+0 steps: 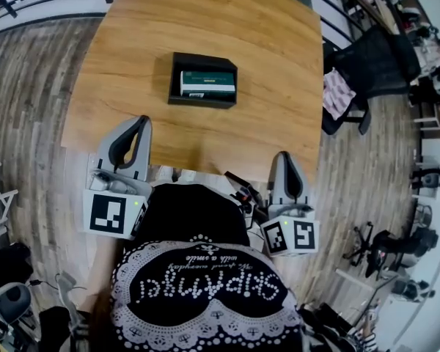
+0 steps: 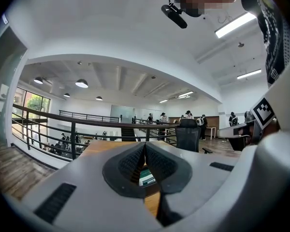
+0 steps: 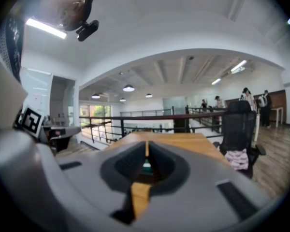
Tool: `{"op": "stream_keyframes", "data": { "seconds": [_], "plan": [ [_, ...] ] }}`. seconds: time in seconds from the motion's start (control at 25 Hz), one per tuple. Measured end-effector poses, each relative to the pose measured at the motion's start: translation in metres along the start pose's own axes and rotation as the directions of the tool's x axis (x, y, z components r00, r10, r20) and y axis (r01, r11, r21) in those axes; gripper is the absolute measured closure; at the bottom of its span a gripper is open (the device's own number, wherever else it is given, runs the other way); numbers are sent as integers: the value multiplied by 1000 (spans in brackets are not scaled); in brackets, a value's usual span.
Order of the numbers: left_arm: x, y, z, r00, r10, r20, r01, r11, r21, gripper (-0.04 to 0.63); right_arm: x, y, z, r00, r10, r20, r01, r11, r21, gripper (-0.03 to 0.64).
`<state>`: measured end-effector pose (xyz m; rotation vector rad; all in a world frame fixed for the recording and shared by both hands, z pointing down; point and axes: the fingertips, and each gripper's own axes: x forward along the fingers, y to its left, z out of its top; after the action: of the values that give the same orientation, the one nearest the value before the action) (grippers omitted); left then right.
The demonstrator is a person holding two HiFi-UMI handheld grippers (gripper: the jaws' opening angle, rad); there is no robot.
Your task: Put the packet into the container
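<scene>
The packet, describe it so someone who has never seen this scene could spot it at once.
Find the wooden table, then the black container near its middle. The packet lies flat inside it, long and green with some white, the only thing in the container.

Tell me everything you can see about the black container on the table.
The container is a shallow, open, rectangular black tray with low walls. It looks like plastic, though I cannot be sure. It sits flat near the middle of the wooden table, turned slightly against the table's edges. A green and white packet lies flat inside it and covers most of its floor. Nothing else touches it.
</scene>
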<state>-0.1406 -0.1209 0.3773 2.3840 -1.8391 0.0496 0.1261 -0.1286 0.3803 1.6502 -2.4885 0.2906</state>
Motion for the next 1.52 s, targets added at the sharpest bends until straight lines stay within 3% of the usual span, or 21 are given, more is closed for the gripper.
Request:
{"op": "stream_keyframes", "data": {
  "seconds": [0.8, 1.52],
  "plan": [
    [-10, 27, -10, 1000, -11, -4, 11, 999, -51, 561, 12, 37, -17, 999, -8, -39, 7, 1000, -3, 576],
    [-1, 24, -15, 1000, 6, -4, -6, 999, -51, 563, 15, 18, -18, 998, -17, -55, 16, 1000, -4, 577]
  ]
}}
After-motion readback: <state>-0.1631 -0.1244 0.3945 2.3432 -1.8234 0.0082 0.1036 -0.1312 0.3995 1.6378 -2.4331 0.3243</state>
